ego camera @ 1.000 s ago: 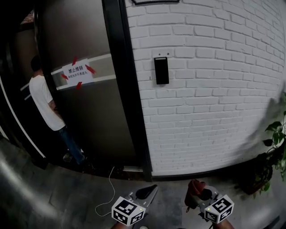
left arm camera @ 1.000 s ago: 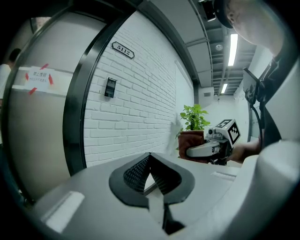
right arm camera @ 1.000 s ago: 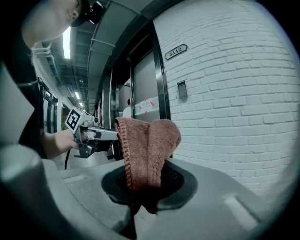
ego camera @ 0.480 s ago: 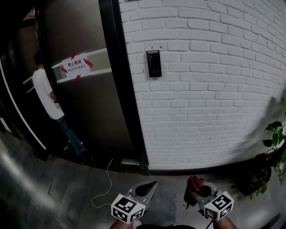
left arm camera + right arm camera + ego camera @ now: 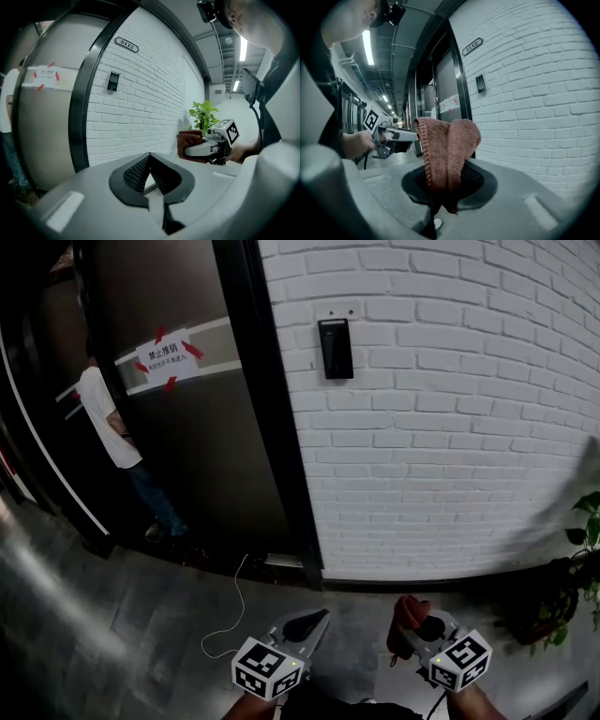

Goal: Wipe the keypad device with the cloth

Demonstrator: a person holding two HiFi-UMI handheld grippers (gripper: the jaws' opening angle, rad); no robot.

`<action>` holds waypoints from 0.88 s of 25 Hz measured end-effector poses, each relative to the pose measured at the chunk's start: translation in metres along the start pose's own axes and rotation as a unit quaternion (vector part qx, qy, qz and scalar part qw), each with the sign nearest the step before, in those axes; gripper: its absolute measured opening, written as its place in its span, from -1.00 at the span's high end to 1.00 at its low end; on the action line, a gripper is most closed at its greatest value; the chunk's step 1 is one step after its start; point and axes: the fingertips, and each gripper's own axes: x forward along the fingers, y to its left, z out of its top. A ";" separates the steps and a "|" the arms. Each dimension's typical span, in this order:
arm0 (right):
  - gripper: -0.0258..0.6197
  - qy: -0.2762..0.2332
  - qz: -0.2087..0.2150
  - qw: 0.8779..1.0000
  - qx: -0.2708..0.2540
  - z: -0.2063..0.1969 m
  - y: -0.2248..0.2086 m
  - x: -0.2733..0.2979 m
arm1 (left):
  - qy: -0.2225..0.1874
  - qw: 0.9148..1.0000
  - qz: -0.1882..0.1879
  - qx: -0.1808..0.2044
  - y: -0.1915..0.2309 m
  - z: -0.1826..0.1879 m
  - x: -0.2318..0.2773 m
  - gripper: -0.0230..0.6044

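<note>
- While both tools sit low in front of me, the left tool has its jaws closed tip to tip. Its own view shows nothing between them.
- My right tool is clamped on the cloth, a reddish-brown knit. The cloth stands folded up out of the jaws and droops over at the top.
- From the left gripper view the right tool sits off to the right, with the cloth bunched at its front. The right gripper view shows the left tool to the left, apart from it.
- Below the tools is a dark, glossy floor, with a thin white cable looping across it toward the foot of the door.
- At the right edge stands a green plant, near the base of the wall.
- Ahead is a white brick wall.
- On it the keypad is mounted: a small black upright box, just right of the black door frame. It is high up and well apart from both tools and the cloth.
- Both gripper views also show the keypad, with a number plate reading 5112 higher on the wall.
- Left of the frame is a grey door with a white notice taped on with red strips.
- Farthest left, a person in a white top stands beside the door.
</note>
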 end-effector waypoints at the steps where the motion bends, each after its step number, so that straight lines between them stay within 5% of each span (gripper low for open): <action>1: 0.75 0.000 -0.001 1.000 -0.001 0.002 -0.001 0.007 | 0.001 1.000 -0.002 -0.001 0.007 0.000 0.003 0.87; 22: 0.75 -0.018 -0.131 0.991 -0.009 0.077 -0.039 0.176 | 0.009 0.988 -0.144 0.057 0.190 0.060 0.077 0.87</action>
